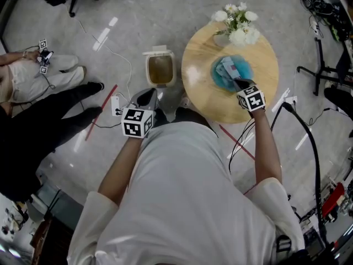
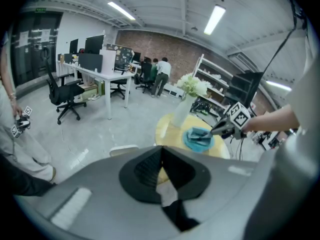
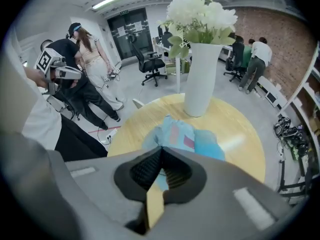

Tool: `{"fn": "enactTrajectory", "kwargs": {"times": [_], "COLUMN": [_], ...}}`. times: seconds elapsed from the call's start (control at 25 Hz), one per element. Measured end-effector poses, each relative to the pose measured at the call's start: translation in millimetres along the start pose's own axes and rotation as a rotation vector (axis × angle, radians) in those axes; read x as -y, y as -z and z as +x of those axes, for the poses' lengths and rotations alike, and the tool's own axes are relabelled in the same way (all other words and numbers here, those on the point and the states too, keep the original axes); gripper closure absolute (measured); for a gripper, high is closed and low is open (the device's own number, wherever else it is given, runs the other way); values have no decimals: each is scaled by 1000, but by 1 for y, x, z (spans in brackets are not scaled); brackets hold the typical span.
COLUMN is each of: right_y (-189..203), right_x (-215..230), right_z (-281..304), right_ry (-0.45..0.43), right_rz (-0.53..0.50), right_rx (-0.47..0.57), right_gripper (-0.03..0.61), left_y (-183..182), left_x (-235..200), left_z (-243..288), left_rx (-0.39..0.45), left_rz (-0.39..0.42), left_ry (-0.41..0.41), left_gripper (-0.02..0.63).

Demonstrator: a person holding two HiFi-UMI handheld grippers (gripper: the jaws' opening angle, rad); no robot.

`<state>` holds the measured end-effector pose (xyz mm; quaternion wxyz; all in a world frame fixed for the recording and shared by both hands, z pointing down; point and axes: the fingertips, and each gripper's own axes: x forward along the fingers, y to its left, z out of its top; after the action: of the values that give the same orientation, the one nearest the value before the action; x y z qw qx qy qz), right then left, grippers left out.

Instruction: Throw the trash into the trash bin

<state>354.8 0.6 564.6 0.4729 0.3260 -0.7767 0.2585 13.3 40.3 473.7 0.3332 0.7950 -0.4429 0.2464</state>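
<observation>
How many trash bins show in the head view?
1: the trash bin stands on the floor just left of the round table. Others may lie outside the view.

Floor: polished pale-grey floor (image 1: pixel 165 15), glossy, reflecting the ceiling lights; red tape lines (image 1: pixel 101 112), a white power strip (image 1: pixel 116 105) and loose black cables (image 1: pixel 315 164) lie on it. Far wall: red-brown brick wall (image 2: pixel 165 41). Ceiling: white, with long fluorescent strip lights (image 2: pixel 215 19), lit. Furniture: round light-wood table (image 1: pixel 198 79); white rectangular desk (image 2: pixel 107 76) bearing dark monitors; black wheeled office chair (image 2: pixel 65 95) beside it; white open shelving rack (image 2: pixel 215 79) right of the brick wall. Entrance: dark glazed door (image 3: pixel 127 26).
</observation>
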Motion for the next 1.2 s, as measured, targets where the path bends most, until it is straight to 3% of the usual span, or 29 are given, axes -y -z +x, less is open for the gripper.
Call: {"fn": "enactTrajectory", "kwargs": {"times": [0.24,1.2], "right_y": [-15,-55], "right_x": [9,-8], "right_z": [-24,-88], "right_ry": [64,135], "right_rz": [20,74], "right_rx": [65,172], "right_gripper": [577,577], "left_y": [3,-6], "left_x": [-3,-16], "left_z": [-6,-24], "left_rx": [2,36], "left_rz": [6,49], "left_ry": [7,55], "left_gripper": [611,611]}}
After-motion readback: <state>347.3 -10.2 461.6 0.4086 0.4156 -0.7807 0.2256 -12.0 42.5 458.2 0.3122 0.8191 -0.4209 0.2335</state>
